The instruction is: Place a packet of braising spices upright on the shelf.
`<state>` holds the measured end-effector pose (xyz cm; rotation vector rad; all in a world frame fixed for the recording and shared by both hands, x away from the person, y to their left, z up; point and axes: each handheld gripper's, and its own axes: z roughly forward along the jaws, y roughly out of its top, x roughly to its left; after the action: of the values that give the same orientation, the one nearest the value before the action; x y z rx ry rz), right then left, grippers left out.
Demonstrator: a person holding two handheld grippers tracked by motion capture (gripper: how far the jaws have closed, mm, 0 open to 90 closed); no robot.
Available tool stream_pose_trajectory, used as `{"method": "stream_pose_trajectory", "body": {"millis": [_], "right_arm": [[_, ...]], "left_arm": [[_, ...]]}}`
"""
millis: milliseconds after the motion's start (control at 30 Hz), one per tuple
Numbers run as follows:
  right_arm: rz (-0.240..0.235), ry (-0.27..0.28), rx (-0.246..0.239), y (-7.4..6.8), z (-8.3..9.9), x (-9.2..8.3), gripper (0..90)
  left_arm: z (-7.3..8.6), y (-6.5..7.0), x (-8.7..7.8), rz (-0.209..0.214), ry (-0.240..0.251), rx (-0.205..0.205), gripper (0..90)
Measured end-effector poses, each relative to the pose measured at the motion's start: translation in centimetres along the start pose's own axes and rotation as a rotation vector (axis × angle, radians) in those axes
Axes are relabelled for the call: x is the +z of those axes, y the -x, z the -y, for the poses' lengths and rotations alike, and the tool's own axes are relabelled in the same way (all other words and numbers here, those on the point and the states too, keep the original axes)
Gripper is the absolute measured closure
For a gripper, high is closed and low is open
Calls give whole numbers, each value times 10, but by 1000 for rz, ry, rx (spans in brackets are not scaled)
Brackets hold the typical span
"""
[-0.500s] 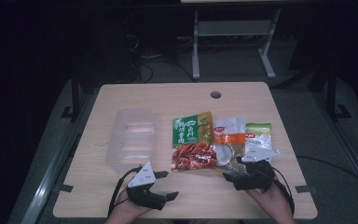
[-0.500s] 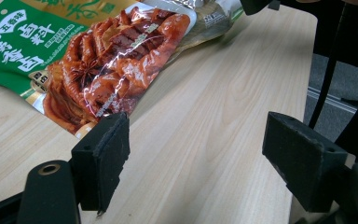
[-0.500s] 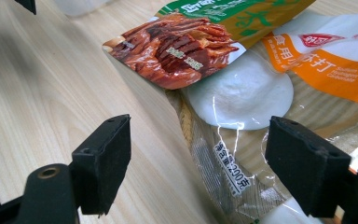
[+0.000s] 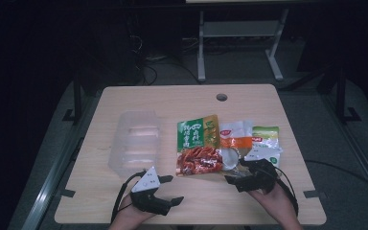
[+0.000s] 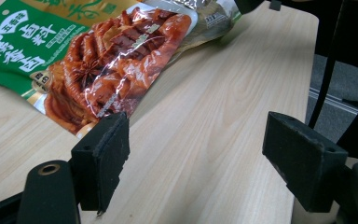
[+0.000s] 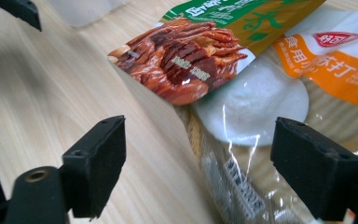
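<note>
- 3 packets lie side by side on the table [image 4: 124, 100] in the high view, right of a clear plastic tray [image 4: 135, 143]: a green-and-red packet [image 4: 199, 151], an orange-and-white packet [image 4: 235, 139] and a green-and-white packet [image 4: 267, 139]. The right gripper [image 4: 239, 175] sits at the near edge of the packets, its tips just beside the near right corner of the green-and-red packet and over the near end of the orange-and-white one. The left gripper [image 4: 168, 189] rests nearer the person, apart from the packets, pointing right. By my reading the right hand is the nearer one for a pick. The green-and-red packet's long axis runs near to far.
- Left gripper view: its 2 jaws stand wide apart with bare wood between them. The green-and-red packet [image 5: 107, 65] lies ahead and to the left of the jaws, its near corner just beyond the left pad [image 5: 103, 161], not touching as far as I can tell.
- Right gripper view: its 2 jaws are also spread, gripping nothing. Between them lies the clear end of the orange-and-white packet [image 6: 261, 116], with the green-and-red packet [image 6: 186, 60] ahead, its corner lifted off the wood. A short push forward would likely bring a packet edge between the pads.
</note>
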<state>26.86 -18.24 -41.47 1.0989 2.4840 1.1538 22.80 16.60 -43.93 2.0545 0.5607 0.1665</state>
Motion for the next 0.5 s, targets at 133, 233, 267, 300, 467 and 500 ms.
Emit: {"method": "stream_pose_trajectory", "body": {"millis": [133, 233, 267, 300, 467, 500], "right_arm": [[-2, -1, -9, 2, -17, 4, 149], [-16, -14, 8, 7, -34, 10, 149], [-18, -17, 17, 10, -38, 12, 149], [-40, -29, 55, 16, -49, 16, 149], [-26, -57, 67, 27, -70, 25, 150], [-14, -67, 72, 32, -79, 29, 150]], "left_arm": [[0, 1, -2, -3, 11, -1, 228], [0, 0, -2, -5, 9, -5, 228], [-1, -1, -1, -7, 9, -6, 228], [-1, -2, 0, -9, 11, -7, 228], [-2, -1, 1, -8, 12, 5, 228], [-2, 0, 1, -5, 11, 2, 228]]}}
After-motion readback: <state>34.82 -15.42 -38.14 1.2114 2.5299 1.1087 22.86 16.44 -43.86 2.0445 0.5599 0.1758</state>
